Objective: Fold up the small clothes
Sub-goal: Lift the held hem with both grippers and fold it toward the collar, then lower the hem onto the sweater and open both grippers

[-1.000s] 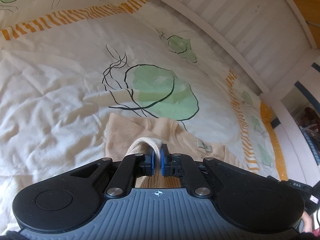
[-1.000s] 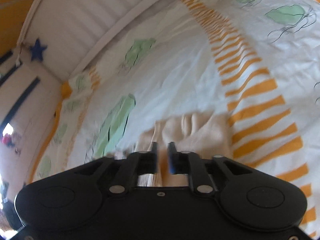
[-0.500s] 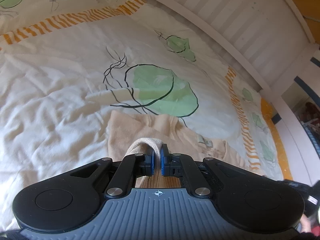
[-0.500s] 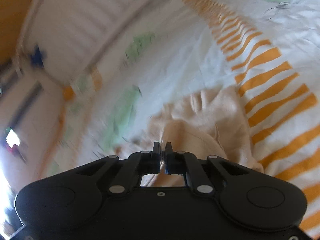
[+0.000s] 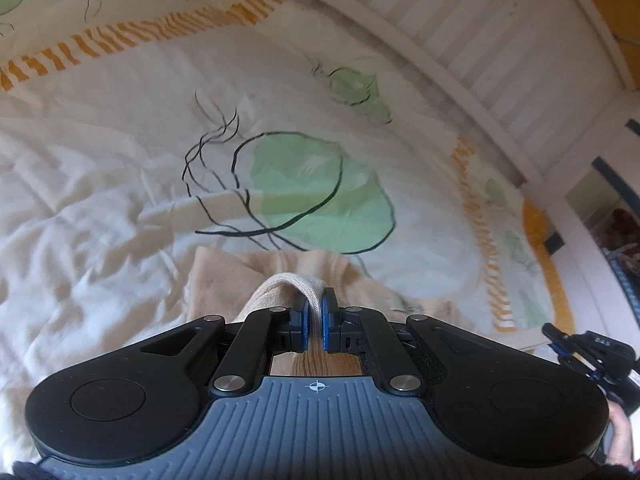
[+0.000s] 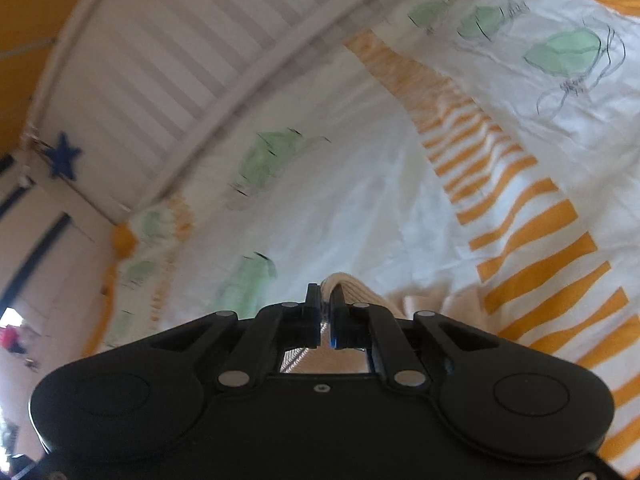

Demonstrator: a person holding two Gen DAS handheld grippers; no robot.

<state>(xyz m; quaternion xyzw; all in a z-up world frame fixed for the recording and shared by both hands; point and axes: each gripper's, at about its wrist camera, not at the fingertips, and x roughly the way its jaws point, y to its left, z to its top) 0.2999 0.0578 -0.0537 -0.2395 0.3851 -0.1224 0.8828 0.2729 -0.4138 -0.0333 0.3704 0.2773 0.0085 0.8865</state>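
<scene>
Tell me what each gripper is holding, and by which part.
Both hold the beige garment: the left gripper pinches a ribbed hem edge, the right gripper pinches another ribbed edge.

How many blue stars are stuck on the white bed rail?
1. The blue star sits at the left end of the slatted bed rail in the right wrist view. Others may be out of sight.

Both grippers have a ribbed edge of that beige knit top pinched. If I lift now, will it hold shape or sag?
The beige knit top will probably sag: it already drapes in soft folds from the left gripper. It looks thin, so likely light. The ribbed hem bunches thickly inside the shut right gripper, so slipping seems unlikely.
</scene>
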